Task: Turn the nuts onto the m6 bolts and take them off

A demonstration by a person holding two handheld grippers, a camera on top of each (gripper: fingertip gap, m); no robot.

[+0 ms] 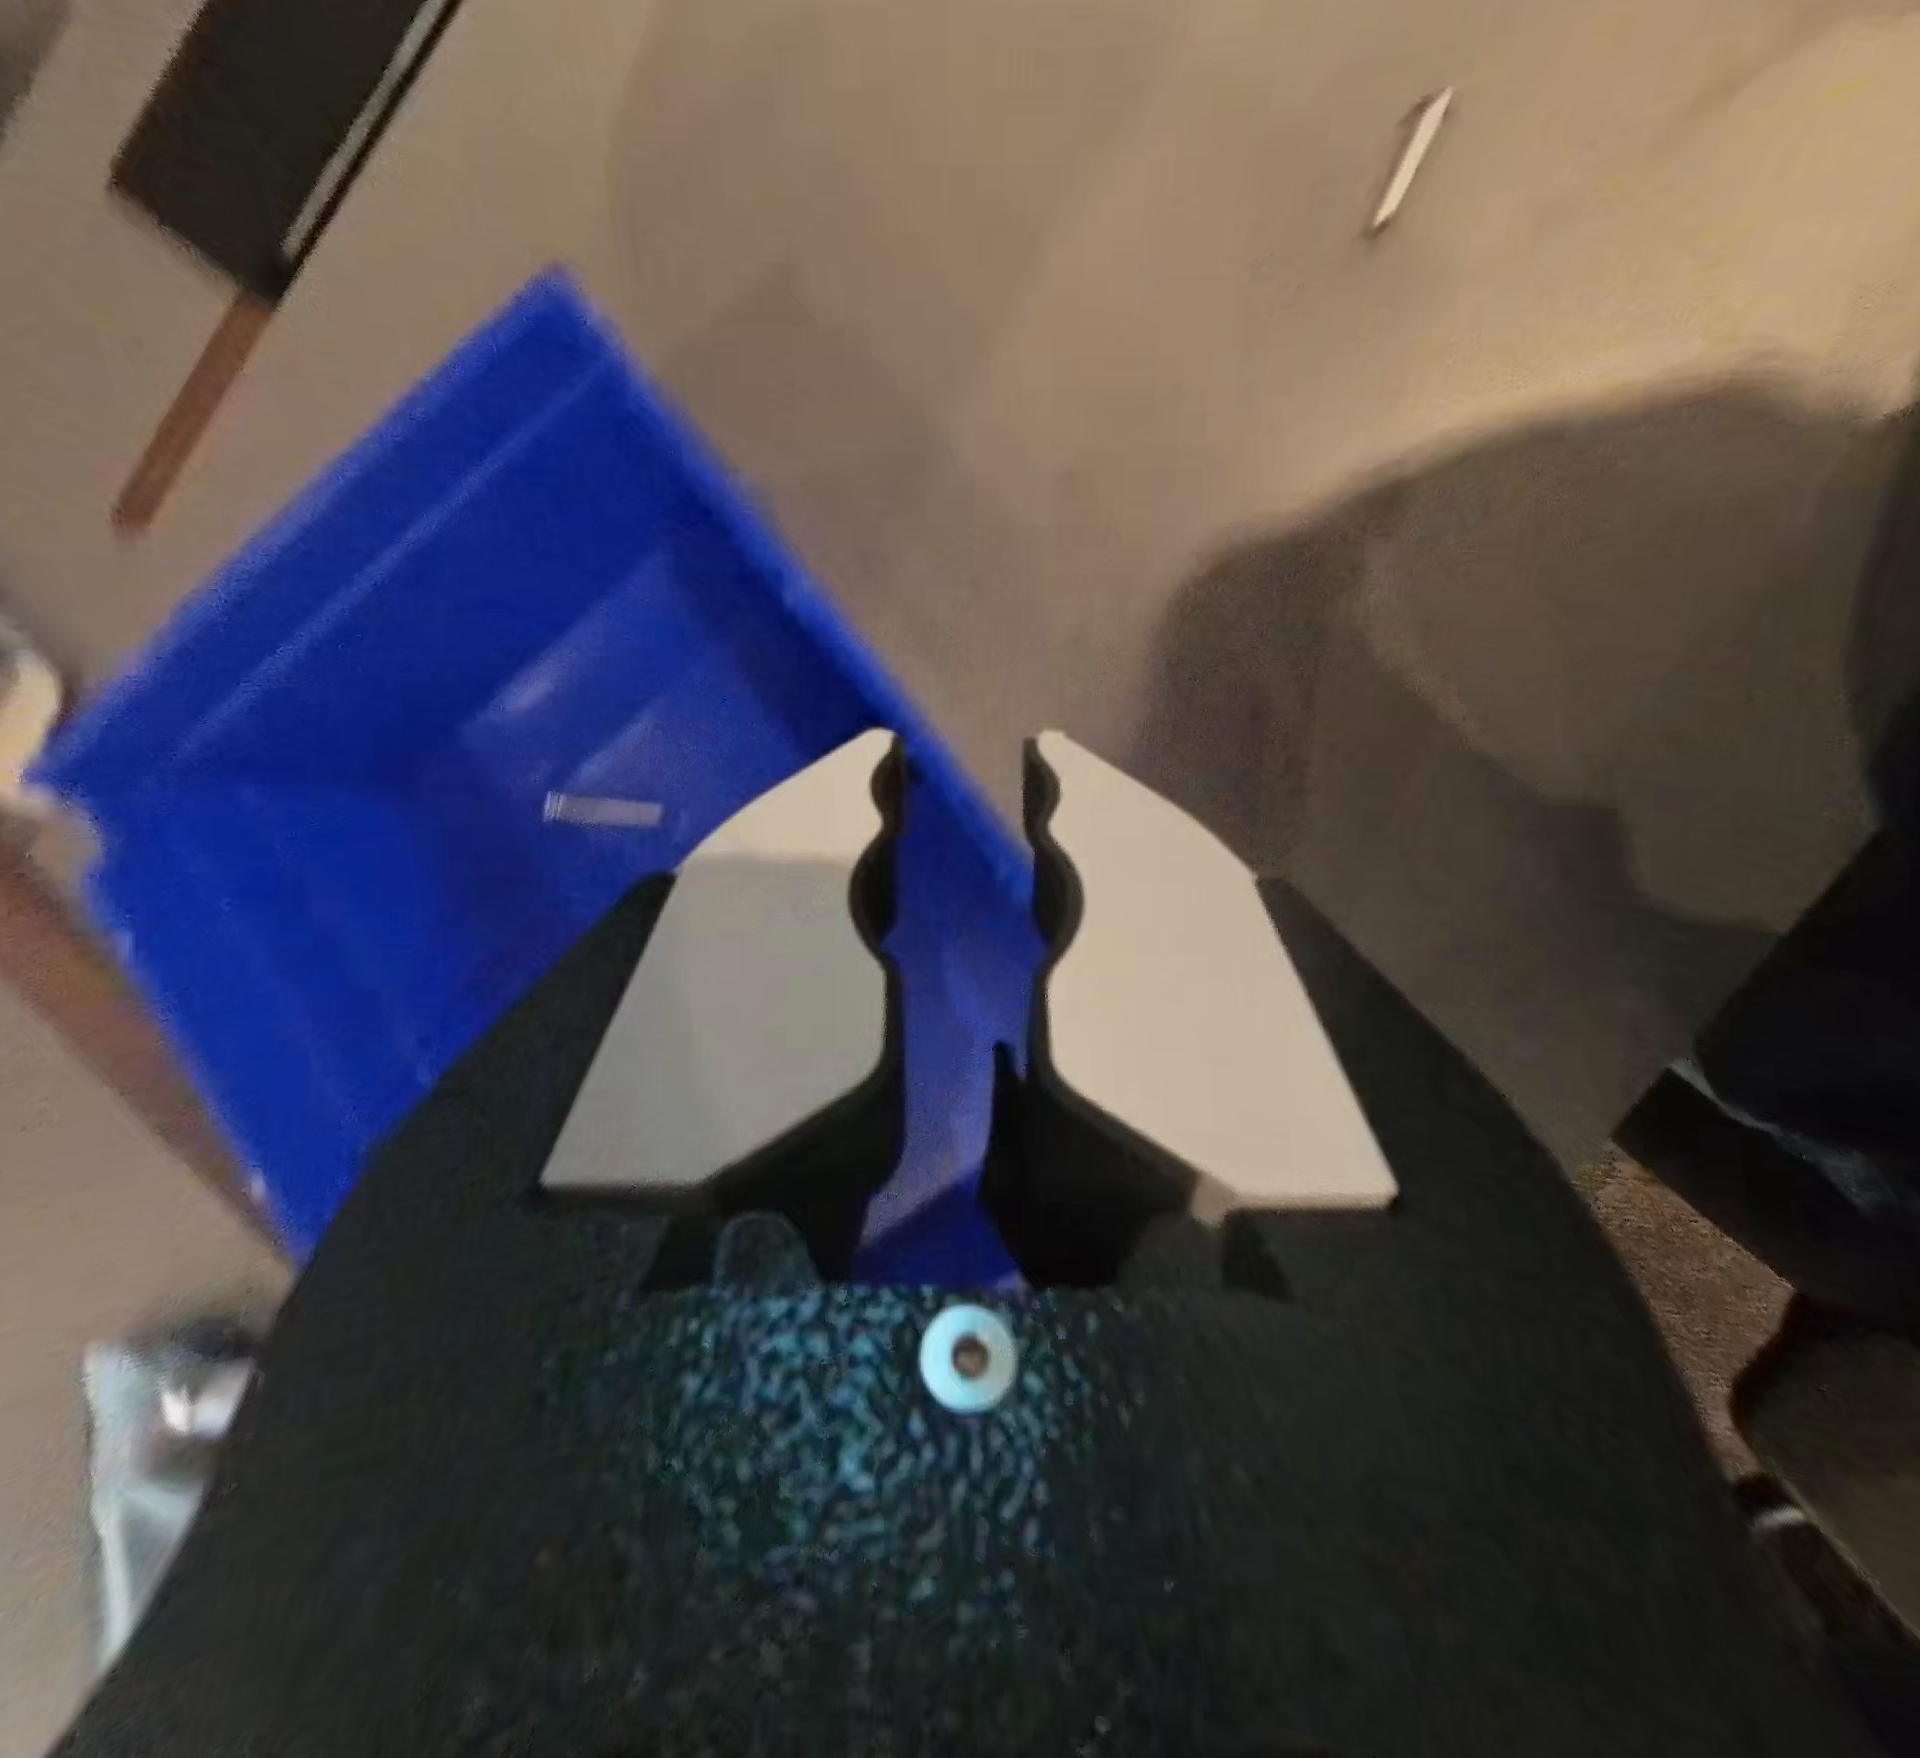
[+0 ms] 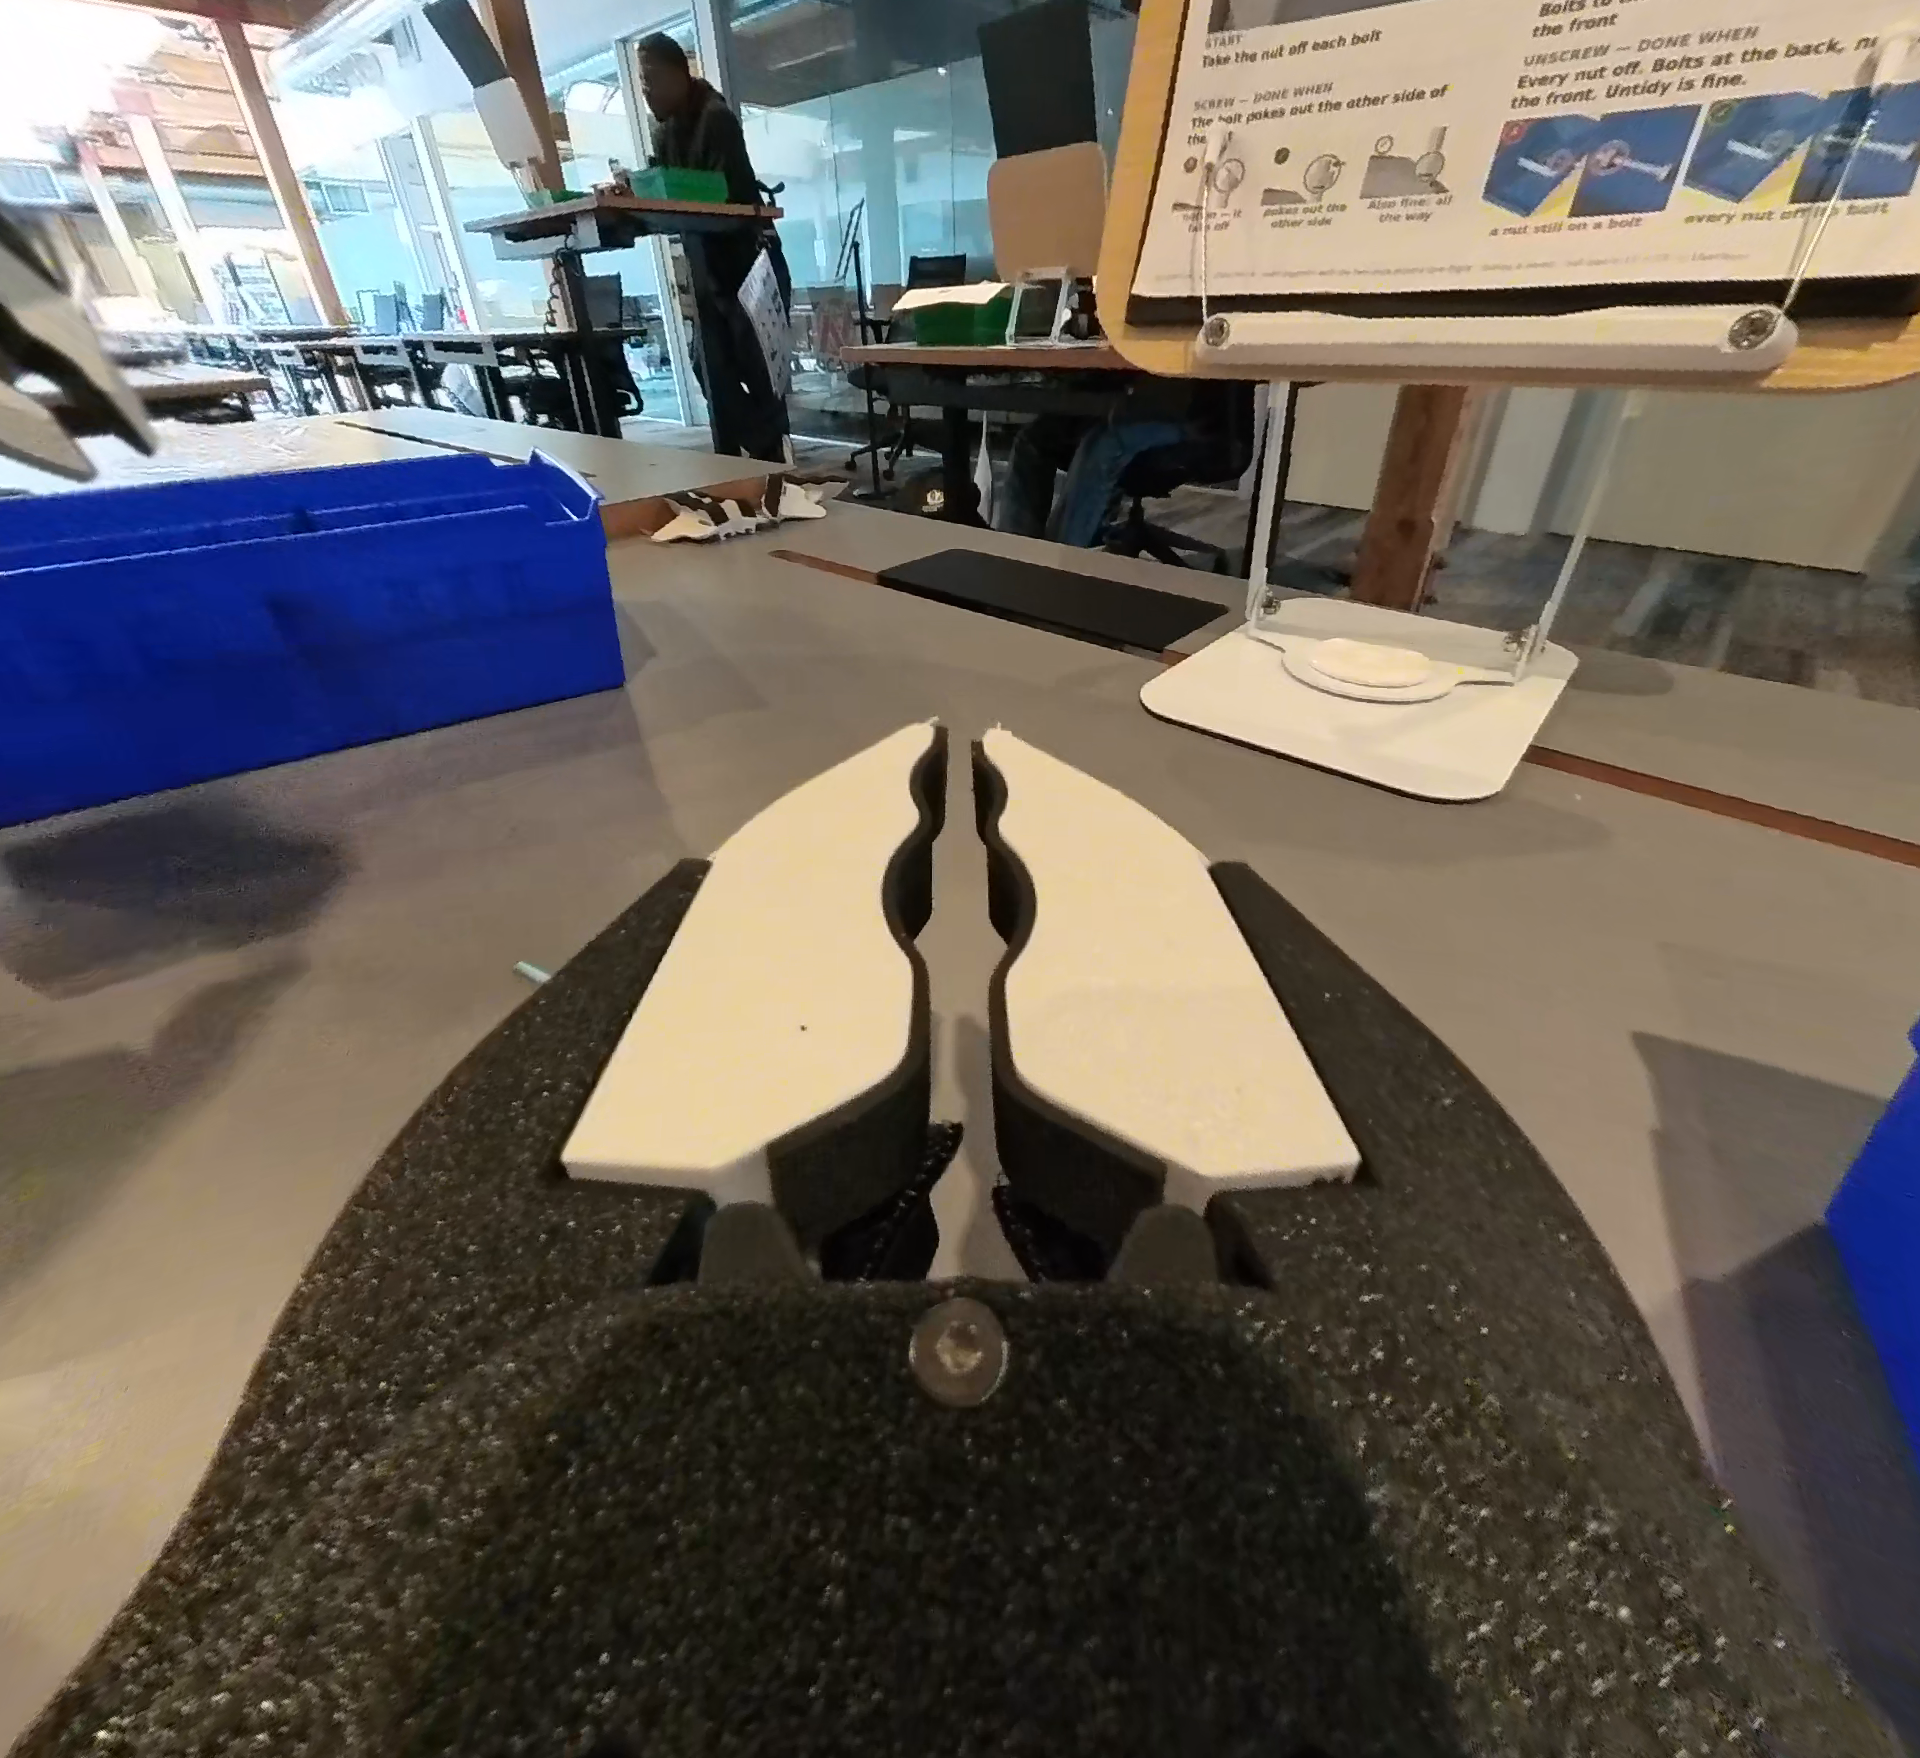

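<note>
White-padded left gripper (image 1: 961, 752), jaws slightly apart and empty, hovers over the rim of a blue bin (image 1: 436, 669) holding one bolt (image 1: 603, 812); a second bolt (image 1: 1411, 160) lies loose on the grey table (image 1: 1039, 254). Right gripper (image 2: 961, 742), nearly closed and empty, rests low. Motion blur suggests a mis-aimed grasp; no nuts visible.

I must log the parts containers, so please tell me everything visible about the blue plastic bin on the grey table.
The blue plastic bin is an open-topped rectangular box of smooth, glossy plastic that rests on the grey table. An inner divider wall splits it into compartments. One small silver bolt lies on its floor. From the side its long wall shows a stepped rim. The left claw hovers over its corner, empty, not touching it.
</note>
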